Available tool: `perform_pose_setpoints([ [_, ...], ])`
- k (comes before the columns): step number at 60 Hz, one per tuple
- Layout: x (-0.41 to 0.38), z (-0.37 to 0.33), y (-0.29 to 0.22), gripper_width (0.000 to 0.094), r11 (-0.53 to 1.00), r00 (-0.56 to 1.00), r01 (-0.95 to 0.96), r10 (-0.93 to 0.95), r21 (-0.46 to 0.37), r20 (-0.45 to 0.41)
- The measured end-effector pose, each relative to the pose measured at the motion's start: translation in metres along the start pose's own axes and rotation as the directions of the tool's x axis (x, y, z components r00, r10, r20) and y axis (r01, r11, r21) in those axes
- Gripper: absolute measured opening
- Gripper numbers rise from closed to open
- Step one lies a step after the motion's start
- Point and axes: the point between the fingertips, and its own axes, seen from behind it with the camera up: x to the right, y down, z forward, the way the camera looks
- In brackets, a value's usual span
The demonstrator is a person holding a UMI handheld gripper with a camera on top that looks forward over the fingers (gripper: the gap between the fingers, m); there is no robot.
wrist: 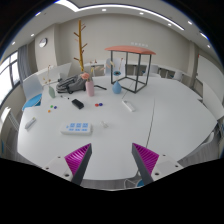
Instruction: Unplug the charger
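Charger: we cannot pick it out with certainty among the small things scattered on the white table (150, 130), which fills the middle of the frame. All of them lie well beyond the fingers.

At the far left of the frame, a window (9, 75) lets in daylight. Just to its right, a blue object (35, 100) sits near the table's left rim, with a small white item (30, 123) below it. At centre left, we see a black object (77, 103) and a pink bottle (90, 87) standing upright just beside it. A wooden coat stand (81, 40) rises behind them in the upper left. Below the black object, nearer to us, lies a flat blue-and-white pack (77, 127).

Near the centre, a white oblong block (128, 104) rests on the tabletop; we cannot tell what it is. Above it, in the upper middle, a frame stand with a reddish top (131, 50) stands at the table's far side.

At the bottom of the frame, the gripper (112, 160) hovers over the near edge of the table. Its two fingers (78, 158), with their magenta pads, are spread wide apart, with only bare tabletop between them.
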Motion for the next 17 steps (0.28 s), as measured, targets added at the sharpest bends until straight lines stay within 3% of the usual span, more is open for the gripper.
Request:
perform_pose_setpoints([
  [17,0.0029,-0.0088,0.0086,0.0848,1.0,0.999,-0.004,0.004,0.003,-0.036],
])
